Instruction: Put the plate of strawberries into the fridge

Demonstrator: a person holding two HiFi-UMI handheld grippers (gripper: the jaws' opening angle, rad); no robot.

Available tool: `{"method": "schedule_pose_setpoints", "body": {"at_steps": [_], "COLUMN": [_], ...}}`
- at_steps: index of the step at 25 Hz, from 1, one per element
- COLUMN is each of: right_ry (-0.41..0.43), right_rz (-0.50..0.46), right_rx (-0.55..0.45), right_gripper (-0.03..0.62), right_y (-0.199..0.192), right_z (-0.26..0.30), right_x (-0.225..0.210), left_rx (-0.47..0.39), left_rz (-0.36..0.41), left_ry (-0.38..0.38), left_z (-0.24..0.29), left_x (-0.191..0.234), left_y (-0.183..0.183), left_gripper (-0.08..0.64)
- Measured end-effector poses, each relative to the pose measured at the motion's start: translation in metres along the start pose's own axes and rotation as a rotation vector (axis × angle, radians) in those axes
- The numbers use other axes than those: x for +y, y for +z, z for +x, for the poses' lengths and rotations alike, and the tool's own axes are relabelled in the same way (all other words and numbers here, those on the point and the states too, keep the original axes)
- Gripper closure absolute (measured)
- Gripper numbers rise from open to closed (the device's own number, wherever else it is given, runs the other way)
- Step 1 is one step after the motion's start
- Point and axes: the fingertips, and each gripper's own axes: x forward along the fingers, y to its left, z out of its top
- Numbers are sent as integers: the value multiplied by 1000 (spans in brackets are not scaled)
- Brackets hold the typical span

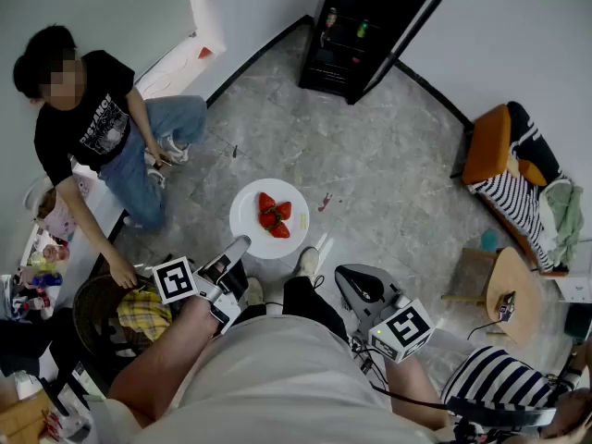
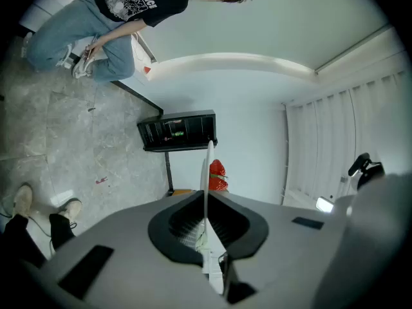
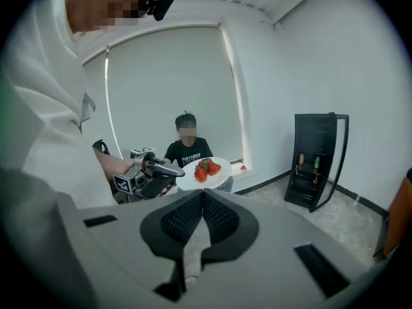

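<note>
A white plate [image 1: 250,220] carrying three red strawberries [image 1: 275,216] hangs level above the grey floor. My left gripper [image 1: 238,246] is shut on its near rim. In the left gripper view the plate [image 2: 208,172] shows edge-on between the jaws, with the strawberries [image 2: 217,176] just beyond. My right gripper [image 1: 351,281] is shut on nothing, to the right of the plate and apart from it. The black fridge [image 1: 356,28] stands across the room with its door [image 1: 407,30] swung open and cans on its shelves. The right gripper view shows the plate [image 3: 219,176], the left gripper [image 3: 166,171] and the fridge [image 3: 320,159].
A person in a black T-shirt [image 1: 88,118] sits at the left by the wall ledge. A dark basket with a yellow cloth [image 1: 139,311] stands at my left. An orange chair [image 1: 495,146] and a round wooden table [image 1: 513,294] stand at the right, with a striped-shirted person [image 1: 499,382] nearby.
</note>
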Motion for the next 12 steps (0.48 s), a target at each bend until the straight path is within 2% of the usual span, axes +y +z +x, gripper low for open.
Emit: {"method": "schedule_pose_setpoints", "body": {"at_steps": [5,8,12], "right_ry": [9,6,18], "right_rz": [16,14,26], "right_rx": [11,10,-4], "right_gripper": [575,575,575], "right_y": [-6,-4,3], "right_z": [-18,-27,-36], "right_x": [-18,-51,-104], "left_rx": [8,22,9], "left_rz": [-32,0,19], "left_ry": [27,53,33], "left_z": [19,52,108], "left_x": [1,-2,-14], "left_y": [-21,-21,-17], "left_gripper": [535,535,535]}}
